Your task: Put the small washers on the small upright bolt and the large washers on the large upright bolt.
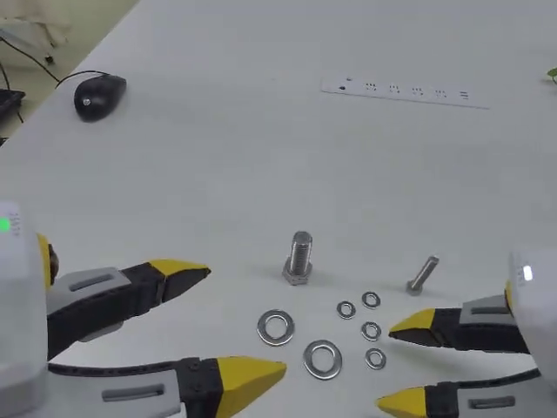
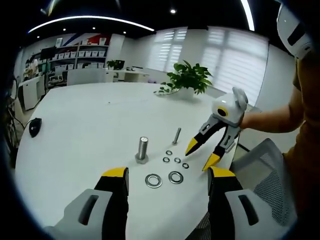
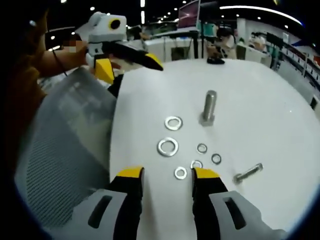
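Both wide open and empty: left gripper [image 1: 245, 320], right gripper [image 1: 385, 366]. Nip a small washer [image 1: 375, 358] beside the big bolt [image 1: 298, 259] by its edge.

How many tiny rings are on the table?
4. One small washer lies nearest the large bolt, another nearest the small bolt, a third just nearer the person, and the last by the right tongs. None seems hidden.

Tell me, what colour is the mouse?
The mouse is black, best seen in the head view.
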`<action>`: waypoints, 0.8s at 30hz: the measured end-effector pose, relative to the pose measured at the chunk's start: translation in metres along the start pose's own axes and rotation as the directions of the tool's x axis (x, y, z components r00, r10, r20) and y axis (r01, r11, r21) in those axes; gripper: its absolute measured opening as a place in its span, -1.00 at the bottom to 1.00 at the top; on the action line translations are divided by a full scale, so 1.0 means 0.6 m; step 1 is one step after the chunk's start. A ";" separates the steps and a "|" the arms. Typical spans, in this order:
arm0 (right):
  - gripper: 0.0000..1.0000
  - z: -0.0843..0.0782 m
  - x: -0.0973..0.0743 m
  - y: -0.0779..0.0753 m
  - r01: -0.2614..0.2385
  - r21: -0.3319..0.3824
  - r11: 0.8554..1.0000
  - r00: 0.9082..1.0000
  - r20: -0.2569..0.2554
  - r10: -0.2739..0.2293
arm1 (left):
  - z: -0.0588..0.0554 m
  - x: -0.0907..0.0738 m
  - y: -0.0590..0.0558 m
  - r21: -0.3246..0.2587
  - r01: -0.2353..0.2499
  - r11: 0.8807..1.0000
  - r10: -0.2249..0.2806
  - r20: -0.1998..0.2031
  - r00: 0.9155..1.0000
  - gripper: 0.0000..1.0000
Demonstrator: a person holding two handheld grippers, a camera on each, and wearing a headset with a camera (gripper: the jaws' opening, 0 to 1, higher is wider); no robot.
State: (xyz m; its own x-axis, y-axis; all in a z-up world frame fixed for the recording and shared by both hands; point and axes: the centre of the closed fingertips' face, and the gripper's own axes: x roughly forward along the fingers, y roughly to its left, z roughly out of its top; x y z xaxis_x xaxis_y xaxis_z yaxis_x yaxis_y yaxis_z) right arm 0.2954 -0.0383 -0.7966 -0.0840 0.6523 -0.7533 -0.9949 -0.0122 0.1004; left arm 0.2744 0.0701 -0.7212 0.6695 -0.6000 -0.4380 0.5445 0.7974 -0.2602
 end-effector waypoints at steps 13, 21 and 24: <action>-0.33 -0.032 0.021 -0.004 -0.063 -0.109 0.992 0.986 -0.160 0.045 | 0.012 -0.007 0.009 -0.009 -0.012 1.000 0.012 0.028 1.000 0.28; -0.33 -0.026 0.027 -0.015 -0.077 -0.142 0.987 0.981 -0.188 0.050 | 0.015 -0.009 0.016 -0.013 -0.019 1.000 0.019 0.028 0.999 0.28; -0.35 -0.027 0.028 -0.012 -0.117 -0.183 0.976 0.972 -0.223 0.075 | 0.014 -0.009 0.015 -0.004 -0.016 1.000 0.016 0.025 1.000 0.28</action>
State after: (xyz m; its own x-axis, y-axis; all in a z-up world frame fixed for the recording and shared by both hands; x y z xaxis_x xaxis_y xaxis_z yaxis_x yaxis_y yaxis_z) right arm 0.3000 -0.0395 -0.8201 -0.1690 0.4644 -0.8693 -0.9716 -0.2269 0.0676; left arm 0.2799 0.0800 -0.7138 0.6903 -0.5885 -0.4209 0.5317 0.8071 -0.2566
